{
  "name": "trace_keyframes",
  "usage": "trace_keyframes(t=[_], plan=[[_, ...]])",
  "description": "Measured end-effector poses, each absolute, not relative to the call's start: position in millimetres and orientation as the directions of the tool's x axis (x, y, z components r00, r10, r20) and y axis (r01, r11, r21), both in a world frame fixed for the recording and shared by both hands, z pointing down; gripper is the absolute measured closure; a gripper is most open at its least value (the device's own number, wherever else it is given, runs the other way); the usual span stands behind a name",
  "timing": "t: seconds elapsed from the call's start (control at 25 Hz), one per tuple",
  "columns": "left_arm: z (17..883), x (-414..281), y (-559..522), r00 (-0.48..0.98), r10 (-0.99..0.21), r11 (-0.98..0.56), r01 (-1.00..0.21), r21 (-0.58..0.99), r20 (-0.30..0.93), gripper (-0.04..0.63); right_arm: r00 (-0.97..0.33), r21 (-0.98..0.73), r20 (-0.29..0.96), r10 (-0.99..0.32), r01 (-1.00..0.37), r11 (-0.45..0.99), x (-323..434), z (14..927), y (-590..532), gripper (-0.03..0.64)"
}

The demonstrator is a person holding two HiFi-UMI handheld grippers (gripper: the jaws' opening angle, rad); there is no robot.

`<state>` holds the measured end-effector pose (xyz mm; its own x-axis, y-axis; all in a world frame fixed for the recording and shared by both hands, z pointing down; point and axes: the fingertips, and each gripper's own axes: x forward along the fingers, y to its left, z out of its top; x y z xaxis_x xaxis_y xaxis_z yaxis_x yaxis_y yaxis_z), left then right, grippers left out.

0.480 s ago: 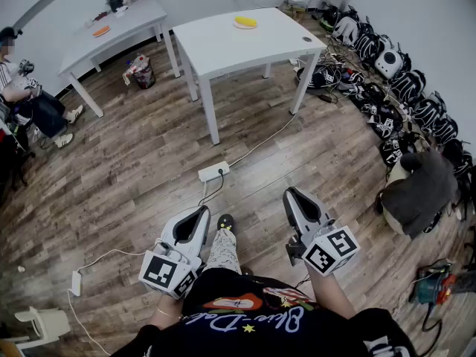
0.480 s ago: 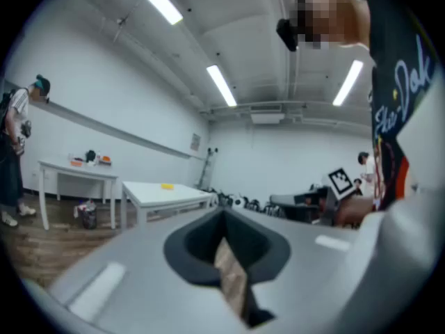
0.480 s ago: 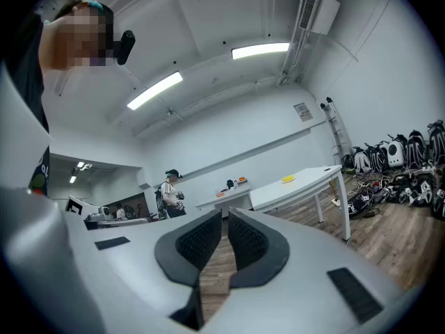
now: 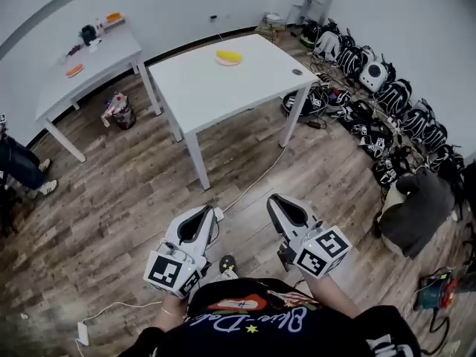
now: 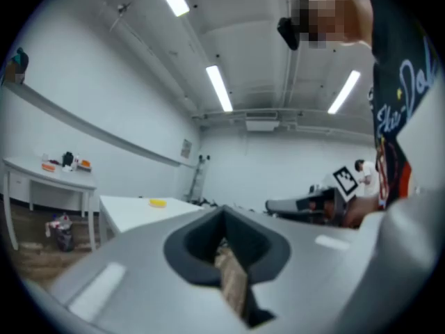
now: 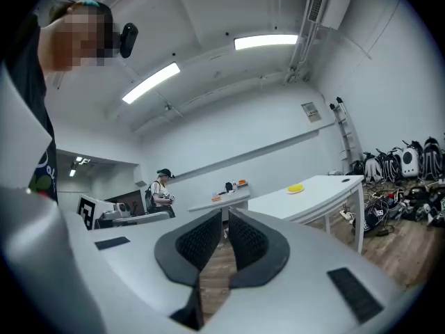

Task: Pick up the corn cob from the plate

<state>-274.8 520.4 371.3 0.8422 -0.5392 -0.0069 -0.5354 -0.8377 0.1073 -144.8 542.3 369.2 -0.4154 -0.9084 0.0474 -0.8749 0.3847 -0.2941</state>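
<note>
Here the left claw [image 4: 206, 211] and right claw [image 4: 277, 201] point level, side by side before the person's chest, well apart from the white table [image 4: 223, 91]. Both are closed, with nothing between their jaws. The head view shows the corn cob [image 4: 229, 55] on its plate [image 4: 220, 61] near the table's far edge; in the gripper views it is only a yellow speck, plate indistinct

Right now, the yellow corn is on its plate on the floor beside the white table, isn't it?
No. The corn cob is on its plate on top of the white table, not on the floor beside it. The head view shows this.
</note>
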Motion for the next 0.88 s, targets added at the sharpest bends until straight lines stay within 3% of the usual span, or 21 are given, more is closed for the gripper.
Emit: trace_keyframes(t=[0.36,0.6,0.88], plan=[[385,-219,390,0.849,-0.529,-0.84,-0.527,0.13,0.02,0.603,-0.4,-0.361,0.029,-0.916,-0.859,0.363,-100,383,417,0.601],[390,-131,283,0.822,-0.568,-0.814,-0.568,0.127,0.037,0.603,-0.371,-0.26,-0.011,-0.929,-0.896,0.361,3,380,302,0.601],[382,-44,168,0.724,-0.69,-0.718,-0.683,0.13,-0.004,0.603,-0.458,-0.2,0.017,-0.889,-0.873,0.446,114,372,177,0.601]])
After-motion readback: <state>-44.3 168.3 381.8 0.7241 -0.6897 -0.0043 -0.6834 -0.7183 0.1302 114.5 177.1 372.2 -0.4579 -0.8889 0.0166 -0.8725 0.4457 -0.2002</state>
